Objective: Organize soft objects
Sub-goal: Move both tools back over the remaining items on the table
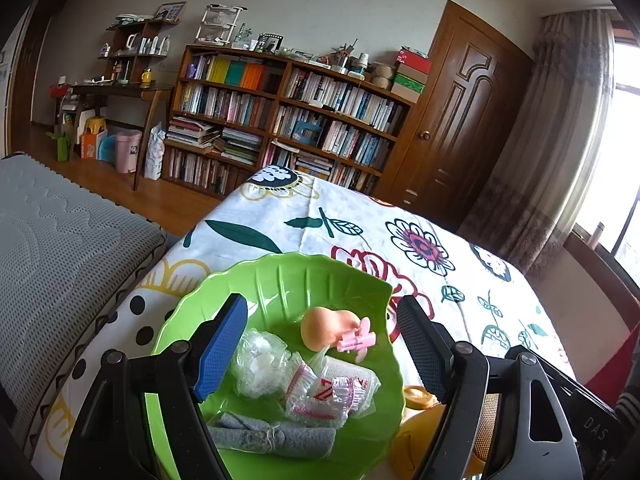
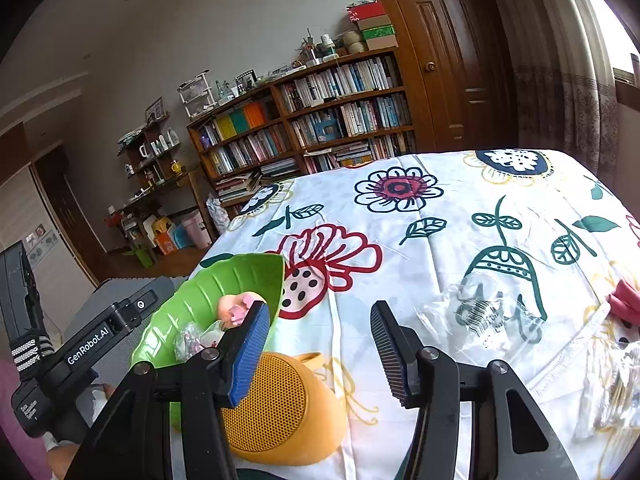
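A green leaf-shaped bowl (image 1: pixel 288 280) sits on the flowered tablecloth. It holds a peach sponge (image 1: pixel 326 330) with a pink clip (image 1: pixel 358 340), several clear plastic packets (image 1: pixel 316 384) and a rolled grey cloth (image 1: pixel 272 436). My left gripper (image 1: pixel 320 350) hovers open just above the bowl, its fingers on either side of the contents. In the right wrist view the bowl (image 2: pixel 224 280) lies to the left. My right gripper (image 2: pixel 318 354) stands open over an orange mesh object (image 2: pixel 280 412). An empty clear plastic bag (image 2: pixel 488 312) lies on the cloth to the right.
A crinkled clear wrapper (image 2: pixel 616 384) and a pink-red item (image 2: pixel 624 300) lie at the table's right edge. A grey mattress (image 1: pixel 60 248) runs along the table's left side. A bookshelf (image 1: pixel 280 120) and a wooden door (image 1: pixel 460 120) stand behind.
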Demonstrator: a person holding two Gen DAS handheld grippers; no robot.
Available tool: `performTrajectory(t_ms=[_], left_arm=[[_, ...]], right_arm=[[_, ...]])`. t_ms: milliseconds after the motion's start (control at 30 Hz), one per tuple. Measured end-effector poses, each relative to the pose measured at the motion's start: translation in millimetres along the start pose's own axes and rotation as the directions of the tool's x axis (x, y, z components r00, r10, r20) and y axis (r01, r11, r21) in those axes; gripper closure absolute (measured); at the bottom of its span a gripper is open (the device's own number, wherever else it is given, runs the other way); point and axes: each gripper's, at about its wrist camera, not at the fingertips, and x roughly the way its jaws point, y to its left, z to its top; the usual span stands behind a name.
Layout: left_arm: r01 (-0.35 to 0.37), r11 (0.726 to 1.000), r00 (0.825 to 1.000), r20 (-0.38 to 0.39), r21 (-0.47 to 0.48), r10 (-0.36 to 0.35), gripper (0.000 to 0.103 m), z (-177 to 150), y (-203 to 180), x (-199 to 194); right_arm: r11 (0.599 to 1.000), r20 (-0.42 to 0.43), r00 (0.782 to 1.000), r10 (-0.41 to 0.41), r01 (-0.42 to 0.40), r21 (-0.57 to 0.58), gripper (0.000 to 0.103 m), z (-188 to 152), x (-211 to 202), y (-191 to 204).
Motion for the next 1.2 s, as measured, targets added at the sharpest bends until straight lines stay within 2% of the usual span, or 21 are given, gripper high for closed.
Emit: performTrajectory(t_ms=[533, 700, 900, 1200], left_arm=[[0.002, 0.997, 0.999, 0.037, 0.072, -0.005, 0.025, -4.3, -20.4, -7.0], [0.007, 0.995, 0.999, 0.04, 0.103, -0.012, 0.025, -5.3, -29.5, -10.0], [0.013, 0.989, 0.999, 0.047, 0.147, -0.021, 0.025, -8.0, -42.3, -15.5], [0.041, 0.978, 0.998, 0.032, 0.206, -0.049, 0.025, -15.7, -67.8, -19.7]], right_arm=[[0.986, -0.03, 0.99, -0.138, 0.14, 0.088, 0.047, -21.6, -18.6, -59.5], [0.976, -0.032, 0.983, -0.181, 0.183, 0.119, 0.044, -27.0, -28.7, -79.6], [0.954, -0.023, 0.963, -0.267, 0.268, 0.135, 0.043, -33.9, -45.6, -103.9], [0.919, -0.039, 0.937, -0.347, 0.348, 0.184, 0.043, -43.9, -64.9, -138.2]])
